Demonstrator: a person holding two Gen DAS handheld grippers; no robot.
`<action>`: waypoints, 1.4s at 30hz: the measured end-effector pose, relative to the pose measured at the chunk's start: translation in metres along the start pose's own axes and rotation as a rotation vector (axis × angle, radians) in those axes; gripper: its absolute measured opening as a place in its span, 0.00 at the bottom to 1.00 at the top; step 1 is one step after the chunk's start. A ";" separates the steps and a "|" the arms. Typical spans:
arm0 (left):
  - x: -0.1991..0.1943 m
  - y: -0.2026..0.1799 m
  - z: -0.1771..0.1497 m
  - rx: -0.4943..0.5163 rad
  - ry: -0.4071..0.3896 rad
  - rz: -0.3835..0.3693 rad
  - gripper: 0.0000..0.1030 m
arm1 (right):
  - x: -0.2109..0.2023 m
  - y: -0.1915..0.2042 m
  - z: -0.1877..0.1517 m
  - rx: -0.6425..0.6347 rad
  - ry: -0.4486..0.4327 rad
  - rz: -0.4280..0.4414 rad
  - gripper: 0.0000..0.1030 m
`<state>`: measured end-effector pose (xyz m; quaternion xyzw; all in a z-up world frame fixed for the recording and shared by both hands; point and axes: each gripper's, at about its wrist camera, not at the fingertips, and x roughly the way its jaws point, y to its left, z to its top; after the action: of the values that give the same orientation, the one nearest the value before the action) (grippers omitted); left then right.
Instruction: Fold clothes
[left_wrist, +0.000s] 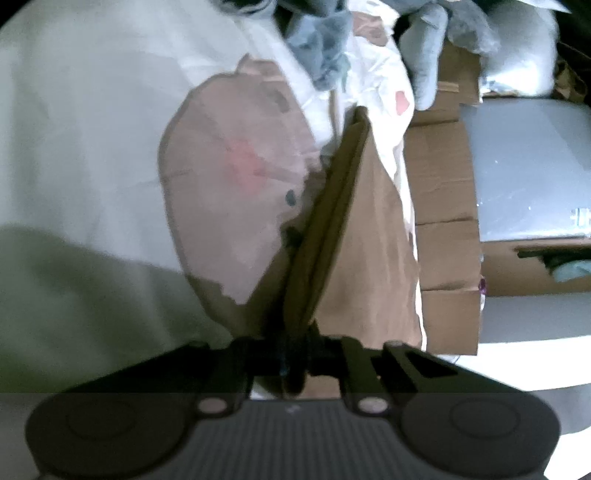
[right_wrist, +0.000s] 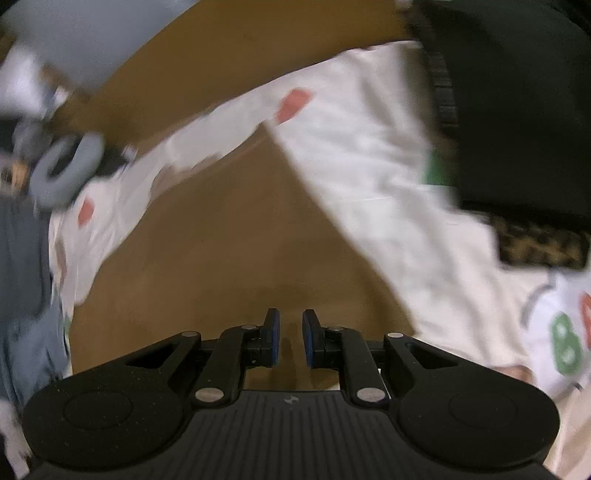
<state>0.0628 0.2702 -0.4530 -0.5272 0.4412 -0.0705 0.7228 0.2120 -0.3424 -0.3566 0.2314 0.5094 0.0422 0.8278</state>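
Cloth in the left wrist view: the left gripper (left_wrist: 291, 354) has its fingers drawn together on a brown edge of fabric (left_wrist: 325, 221) that runs as a taut ridge from 6 o'clock up toward 12, with a sheer white garment (left_wrist: 92, 129) spread to 9 o'clock and a faint red print showing through it near centre. The fingertips themselves are buried in the fold, so how much cloth sits between them cannot be told. Cardboard boxes (left_wrist: 443, 206) stand at 3 o'clock and a heap of grey-blue clothes (left_wrist: 325, 48) lies at 12. Risk here, as a judgement: a shallow pinch on a tensioned edge may slip free if pulled further, and the lifted cloth could drag across the heap or snag a box corner. Right wrist view, motion-blurred: the right gripper (right_wrist: 290, 341) shows its blue-padded fingers (right_wrist: 274, 332) with a narrow gap between them and nothing held, hovering over bare brown bench (right_wrist: 229, 240). A white garment with red patches (right_wrist: 369, 166) sweeps from 9 o'clock across to 4, a green numeral printed on it at 4 o'clock; a person's dark clothing (right_wrist: 517, 92) fills 1 to 2 o'clock. Risk: with only one gripper on cloth, the garment may twist or bunch unevenly; a blurred, fast approach could also pinch two layers at once.
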 end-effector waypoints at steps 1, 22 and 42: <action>-0.001 -0.002 0.000 0.013 0.000 0.006 0.08 | 0.007 0.009 -0.001 -0.030 0.016 0.006 0.13; -0.028 -0.060 0.012 0.026 0.018 0.042 0.07 | 0.082 0.150 -0.067 -0.439 0.251 0.127 0.10; -0.035 -0.068 0.006 0.005 -0.006 0.053 0.07 | 0.069 0.156 -0.071 -0.546 0.253 0.112 0.12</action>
<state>0.0703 0.2646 -0.3772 -0.5135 0.4527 -0.0510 0.7272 0.2095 -0.1583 -0.3741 0.0211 0.5649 0.2514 0.7857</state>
